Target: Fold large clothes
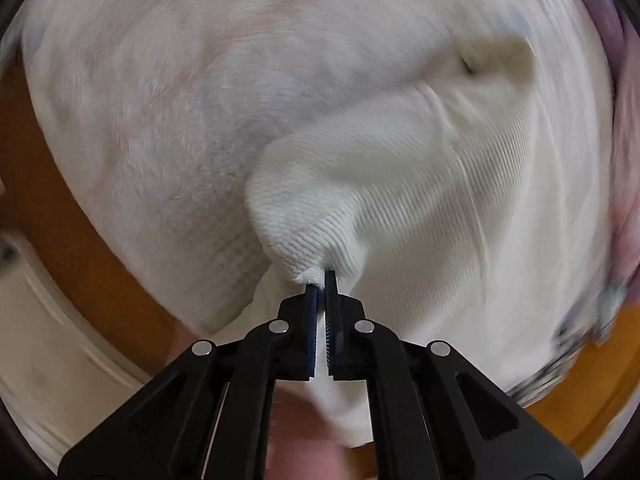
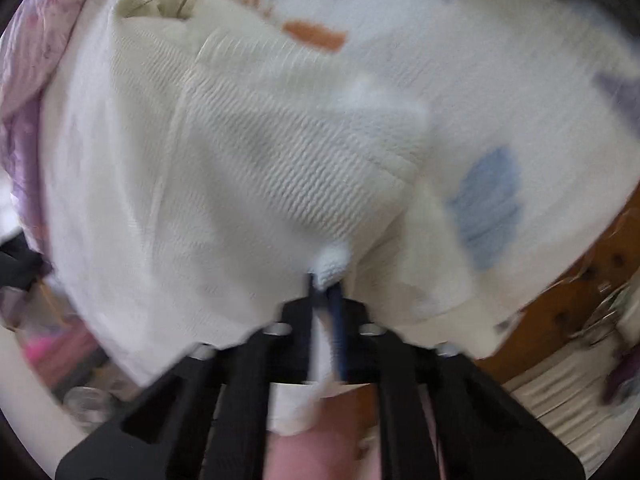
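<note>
A large white ribbed knit garment (image 1: 400,168) fills the left wrist view. My left gripper (image 1: 320,280) is shut on a bunched edge of it, and the cloth stretches away up and to the right. In the right wrist view the same garment (image 2: 260,168) shows blue and orange patches on its far part. My right gripper (image 2: 326,280) is shut on another pinched bit of its edge. That view is blurred by motion.
A brown wooden surface (image 1: 80,220) lies under the garment at lower left, and it shows at the right of the right wrist view (image 2: 580,280). A purple-pink cloth (image 2: 36,60) lies at upper left. White ribbed furniture (image 2: 560,396) stands at lower right.
</note>
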Motion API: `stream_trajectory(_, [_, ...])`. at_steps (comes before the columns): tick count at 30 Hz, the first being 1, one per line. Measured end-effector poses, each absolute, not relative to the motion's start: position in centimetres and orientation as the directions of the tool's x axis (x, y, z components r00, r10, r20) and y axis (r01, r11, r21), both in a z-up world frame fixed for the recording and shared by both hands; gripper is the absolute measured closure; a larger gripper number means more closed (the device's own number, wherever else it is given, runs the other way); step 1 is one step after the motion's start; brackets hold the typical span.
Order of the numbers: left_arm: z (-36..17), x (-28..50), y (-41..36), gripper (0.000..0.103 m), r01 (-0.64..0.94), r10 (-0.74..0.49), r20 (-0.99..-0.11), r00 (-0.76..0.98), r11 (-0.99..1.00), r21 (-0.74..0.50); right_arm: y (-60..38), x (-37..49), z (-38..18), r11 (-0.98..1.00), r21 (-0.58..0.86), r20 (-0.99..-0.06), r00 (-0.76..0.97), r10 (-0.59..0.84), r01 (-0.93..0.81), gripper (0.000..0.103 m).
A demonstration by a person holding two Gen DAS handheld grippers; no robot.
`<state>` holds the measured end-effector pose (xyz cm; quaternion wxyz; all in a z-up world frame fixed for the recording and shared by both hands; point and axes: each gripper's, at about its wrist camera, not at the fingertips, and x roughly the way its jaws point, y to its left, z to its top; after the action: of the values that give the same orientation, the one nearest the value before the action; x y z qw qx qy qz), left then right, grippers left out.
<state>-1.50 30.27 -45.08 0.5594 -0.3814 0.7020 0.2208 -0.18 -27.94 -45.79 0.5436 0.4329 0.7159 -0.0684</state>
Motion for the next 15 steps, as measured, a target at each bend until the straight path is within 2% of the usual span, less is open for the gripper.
stream_trajectory(2, [-43.3,-1.0,28.5,0.101,-0.683,-0.198,-0.971,-0.132,0.728,-0.056,-26.6,-0.2,-44.7,0.646,0.392,-0.828,-0.055,0.559,0.654,0.100])
stream_trajectory(5, [-42.2,-1.1,26.6,0.100,-0.599,-0.149,-0.974,-0.173,0.800,-0.016,-26.2,-1.3,-43.0,0.716,0.341,-0.857,-0.112,0.503,0.609,0.101])
stream_trajectory(10, [-46.1,-0.9,25.7,0.100,-0.513,-0.016,-0.961,-0.276,0.848,0.134,-28.9,-2.8,-46.8,0.687,0.234,-0.879,-0.152,0.452,0.688,0.099])
stream_trajectory(13, [-46.9,0.2,25.4,0.094,-0.488,-0.010,-0.953,-0.304,0.861,0.147,-28.3,-1.7,-48.1,0.690,0.190,-0.869,-0.208,0.450,0.698,0.088])
stream_trajectory(14, [-46.2,0.6,25.3,0.090,-0.468,0.009,-0.955,-0.295,0.870,0.153,-28.3,-1.4,-47.8,0.705,0.184,-0.873,-0.216,0.438,0.685,0.077])
stream_trajectory(15, [-45.0,0.9,25.2,0.074,-0.434,0.051,-0.957,-0.285,0.884,0.176,-28.0,-0.9,-46.6,0.740,0.176,-0.890,-0.216,0.401,0.649,0.066])
